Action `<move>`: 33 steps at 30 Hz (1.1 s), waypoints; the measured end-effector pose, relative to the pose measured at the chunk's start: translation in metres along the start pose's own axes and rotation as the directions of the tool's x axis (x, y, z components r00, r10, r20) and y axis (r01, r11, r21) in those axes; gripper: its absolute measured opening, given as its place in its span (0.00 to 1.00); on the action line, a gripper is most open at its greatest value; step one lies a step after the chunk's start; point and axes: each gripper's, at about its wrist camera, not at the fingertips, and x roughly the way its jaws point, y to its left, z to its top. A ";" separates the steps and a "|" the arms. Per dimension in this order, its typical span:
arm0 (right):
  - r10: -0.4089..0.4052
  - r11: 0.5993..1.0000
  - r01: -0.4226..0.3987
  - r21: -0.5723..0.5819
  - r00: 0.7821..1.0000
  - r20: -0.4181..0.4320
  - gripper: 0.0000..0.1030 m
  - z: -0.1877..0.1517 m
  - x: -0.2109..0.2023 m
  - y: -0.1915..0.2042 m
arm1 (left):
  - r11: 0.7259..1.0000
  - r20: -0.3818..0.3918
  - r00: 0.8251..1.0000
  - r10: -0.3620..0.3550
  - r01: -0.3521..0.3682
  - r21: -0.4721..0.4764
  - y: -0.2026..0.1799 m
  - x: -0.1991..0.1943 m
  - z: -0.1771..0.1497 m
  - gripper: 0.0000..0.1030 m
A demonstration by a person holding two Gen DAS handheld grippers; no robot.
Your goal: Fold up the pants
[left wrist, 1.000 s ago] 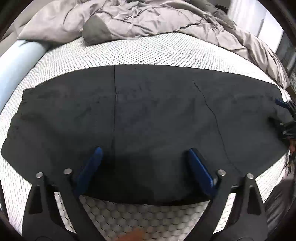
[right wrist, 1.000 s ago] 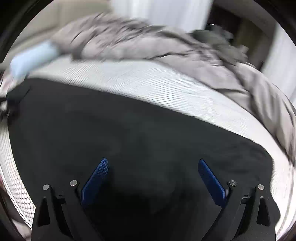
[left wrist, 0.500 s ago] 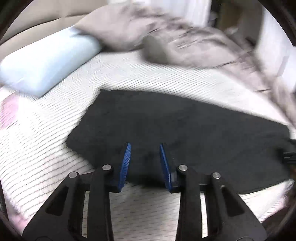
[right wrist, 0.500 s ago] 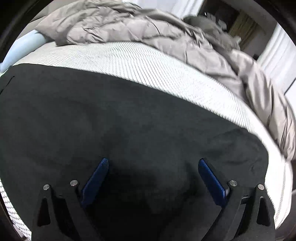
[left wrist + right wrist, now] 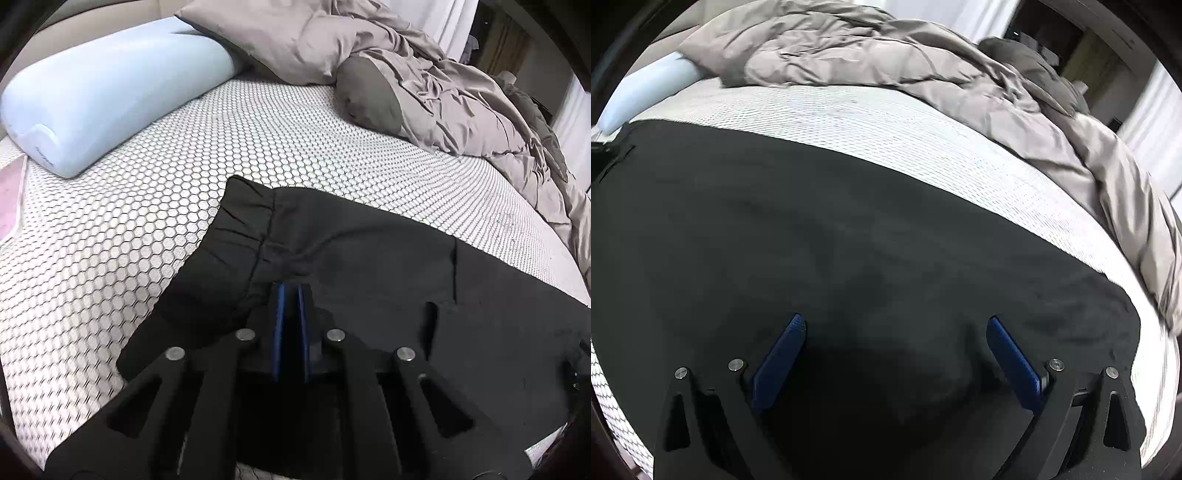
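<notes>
Black fabric fills the near part of both views: the pants [image 5: 369,266] lie spread flat on the bed [image 5: 110,240], which wears a white sheet with a honeycomb print. Nearest to us in the left wrist view, the left gripper [image 5: 290,291] has its blue pads drawn nearly together; its jaws have just been closing, and we see a pinch of the pants' cloth bunched between them, just beside the gathered elastic waistband [image 5: 240,229]. Wrinkles run from that pinch toward the waistband, whose far corner lies on the sheet. In the right wrist view, the right gripper [image 5: 895,325] hangs over the broad middle of the pants with its blue pads wide apart and nothing between them; we cannot tell whether its tips touch the cloth. Beyond the pants lies a bare strip of sheet. Farther off, a pale blue bolster pillow [image 5: 103,96] rests at the left, and a rumpled grey duvet [image 5: 443,85] is heaped along the far edge of the bed.
</notes>
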 end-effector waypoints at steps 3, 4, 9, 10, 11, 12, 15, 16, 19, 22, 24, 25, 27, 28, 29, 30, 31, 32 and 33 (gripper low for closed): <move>-0.002 1.000 0.002 0.016 1.000 0.006 0.96 -0.002 -0.005 -0.003 | 0.993 0.025 0.997 -0.072 0.069 0.096 -0.036 -0.003 0.010 0.08; 0.000 1.000 0.000 0.007 1.000 0.014 0.96 -0.003 -0.008 -0.002 | 0.983 0.013 0.993 -0.114 0.111 0.147 -0.055 0.000 0.013 0.15; 0.014 1.000 -0.013 -0.028 0.999 0.032 0.96 -0.002 -0.012 0.010 | 0.981 -0.037 0.999 0.013 -0.005 0.194 -0.077 0.035 0.015 0.43; 0.015 0.999 -0.014 -0.040 1.000 0.023 0.96 -0.003 -0.009 0.011 | 0.992 -0.050 0.998 0.031 -0.025 0.123 -0.063 0.044 0.016 0.45; 0.009 0.999 -0.008 -0.048 1.000 0.017 0.96 -0.005 -0.007 0.011 | 0.998 -0.041 0.999 0.015 -0.013 0.058 -0.052 0.041 0.010 0.42; -0.001 0.999 0.001 -0.052 1.000 0.011 0.96 -0.007 -0.006 0.010 | 1.000 -0.037 0.999 0.008 -0.008 0.003 -0.044 0.039 0.012 0.38; -0.032 0.999 0.032 -0.014 0.999 -0.005 0.96 -0.011 -0.003 -0.008 | 0.995 -0.004 0.997 0.083 -0.083 -0.056 -0.033 0.018 0.009 0.35; -0.054 0.999 0.054 0.004 0.998 -0.011 0.96 -0.012 -0.003 -0.016 | 0.994 0.002 0.996 0.087 -0.087 -0.067 -0.033 0.009 0.007 0.35; -0.122 0.992 0.123 0.038 0.992 -0.027 0.96 -0.018 -0.002 -0.037 | 0.998 0.046 0.999 0.029 -0.027 -0.051 -0.056 -0.031 -0.016 0.35; -0.069 0.992 0.072 0.100 0.997 -0.028 0.96 -0.019 -0.008 -0.048 | 0.991 0.083 0.987 -0.135 0.136 -0.005 -0.107 -0.070 -0.051 0.43; 0.023 0.993 -0.024 0.119 1.000 0.014 0.96 -0.016 -0.017 -0.043 | 0.963 0.051 0.963 -0.264 0.260 0.076 -0.154 -0.080 -0.074 0.49; 0.070 0.992 -0.073 0.107 0.997 0.035 0.96 -0.014 -0.021 -0.037 | 0.917 0.007 0.927 -0.375 0.370 0.148 -0.191 -0.083 -0.089 0.51; 0.135 0.990 -0.137 0.038 0.989 0.054 0.96 -0.013 -0.025 -0.018 | 0.824 -0.089 0.859 -0.504 0.509 0.250 -0.235 -0.083 -0.111 0.60; 0.140 0.990 -0.140 -0.001 0.989 0.049 0.96 -0.014 -0.024 -0.009 | 0.790 -0.145 0.844 -0.516 0.534 0.301 -0.261 -0.079 -0.125 0.63; 0.125 0.991 -0.123 -0.047 0.992 0.028 0.96 -0.017 -0.020 0.000 | 0.766 -0.203 0.842 -0.500 0.539 0.349 -0.284 -0.073 -0.138 0.63; 0.100 0.991 -0.100 -0.085 0.995 0.006 0.96 -0.021 -0.016 0.006 | 0.749 -0.251 0.842 -0.478 0.540 0.384 -0.300 -0.066 -0.147 0.63; 0.095 0.990 -0.095 -0.109 0.995 0.000 0.96 -0.026 -0.013 0.007 | 0.741 -0.297 0.849 -0.438 0.528 0.416 -0.311 -0.059 -0.157 0.63; 0.107 0.989 -0.106 -0.106 0.994 0.003 0.96 -0.029 -0.013 0.002 | 0.743 -0.316 0.857 -0.406 0.512 0.432 -0.317 -0.053 -0.162 0.63; 0.116 0.989 -0.116 -0.091 0.993 0.000 0.96 -0.033 -0.015 -0.009 | 0.749 -0.317 0.868 -0.381 0.491 0.445 -0.319 -0.049 -0.167 0.63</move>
